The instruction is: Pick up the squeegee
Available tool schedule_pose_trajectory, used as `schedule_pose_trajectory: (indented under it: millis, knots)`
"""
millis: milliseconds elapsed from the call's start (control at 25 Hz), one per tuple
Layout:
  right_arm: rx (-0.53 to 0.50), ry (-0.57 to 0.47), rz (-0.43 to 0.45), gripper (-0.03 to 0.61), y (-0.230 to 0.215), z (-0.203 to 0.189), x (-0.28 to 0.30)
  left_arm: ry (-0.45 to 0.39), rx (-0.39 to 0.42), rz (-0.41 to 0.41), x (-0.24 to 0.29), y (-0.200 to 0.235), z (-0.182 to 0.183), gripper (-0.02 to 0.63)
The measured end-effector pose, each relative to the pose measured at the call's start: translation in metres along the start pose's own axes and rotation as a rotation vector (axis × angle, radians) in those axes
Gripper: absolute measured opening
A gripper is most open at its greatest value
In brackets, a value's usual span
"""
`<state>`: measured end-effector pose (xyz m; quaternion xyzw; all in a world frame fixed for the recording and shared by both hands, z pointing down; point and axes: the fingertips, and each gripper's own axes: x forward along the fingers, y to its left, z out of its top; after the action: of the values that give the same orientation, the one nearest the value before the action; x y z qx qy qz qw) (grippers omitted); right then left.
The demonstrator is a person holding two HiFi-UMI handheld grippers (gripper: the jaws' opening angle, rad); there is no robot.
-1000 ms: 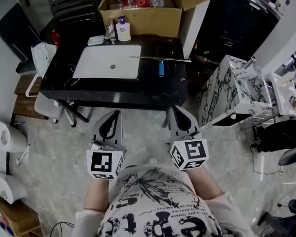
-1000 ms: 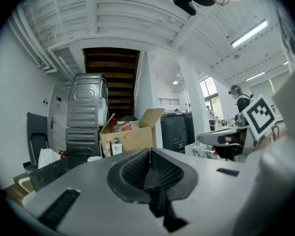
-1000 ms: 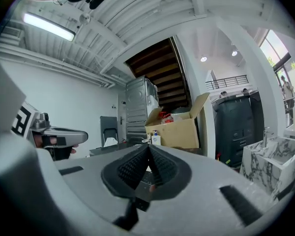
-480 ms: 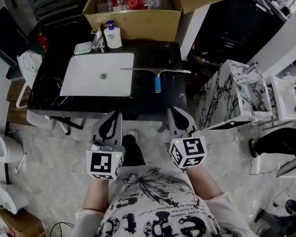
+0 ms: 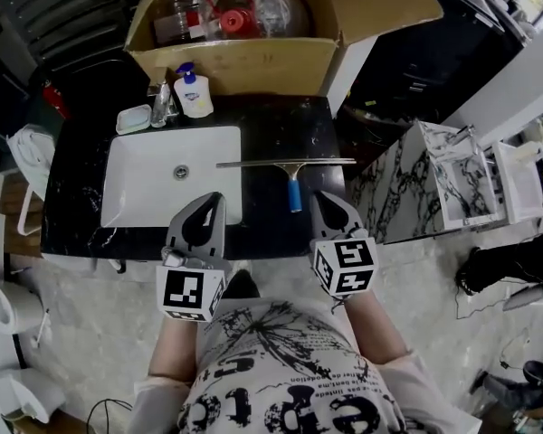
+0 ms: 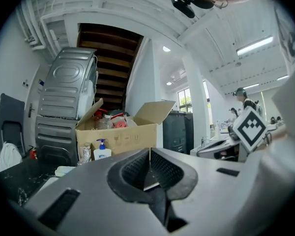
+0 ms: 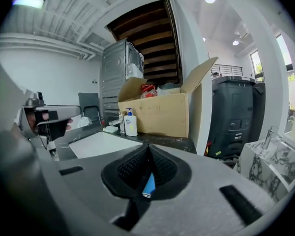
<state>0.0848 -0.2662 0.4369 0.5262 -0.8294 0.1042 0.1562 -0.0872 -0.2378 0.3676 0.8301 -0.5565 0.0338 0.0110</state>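
Observation:
The squeegee [image 5: 294, 186] lies on the black counter [image 5: 271, 125], right of the sink. Its metal blade runs left to right and its blue handle points towards me. My right gripper [image 5: 319, 199] is shut and empty, its tips just right of the handle's near end. In the right gripper view the blue handle [image 7: 149, 185] shows through the hollow under the closed right gripper [image 7: 147, 149]. My left gripper [image 5: 214, 199] is shut and empty over the sink's near right corner. Seen in its own view, the left gripper [image 6: 149, 151] has its pads meeting in a line.
A white sink [image 5: 154, 183] fills the counter's left half, with a faucet [image 5: 163, 102], soap dish [image 5: 131, 118] and pump bottle [image 5: 193, 93] behind it. An open cardboard box [image 5: 244, 57] stands at the back. A marble-patterned cabinet [image 5: 425, 188] stands right of the counter.
The counter and squeegee have come much nearer: both grippers went forward from above the floor to the counter's near edge. Both jaws stayed shut.

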Motion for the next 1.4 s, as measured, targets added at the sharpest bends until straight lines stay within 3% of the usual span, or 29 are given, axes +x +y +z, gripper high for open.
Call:
schedule_pose_trajectory:
  millis: [240,600,800,1080,1400]
  knots:
    - [0.018,0.159,-0.035,-0.005,-0.012,-0.021,0.060,0.004,0.007,-0.051,0.042,0.031,0.000,0.012]
    - [0.100,0.448,-0.081,0.152,-0.027,-0.092,0.127,0.068,-0.026,-0.055,0.076,0.071,-0.029,0.012]
    - [0.134,0.552,-0.084,0.196,-0.028,-0.116,0.147,0.115,-0.042,-0.051,0.085,0.084,-0.047,0.012]
    - [0.179,0.629,-0.099,0.184,-0.030,-0.130,0.160,0.139,-0.054,-0.057,0.096,0.095,-0.068,0.012]
    - [0.158,0.663,-0.115,0.152,-0.028,-0.131,0.163,0.175,-0.075,-0.058,0.109,0.103,-0.069,0.012]
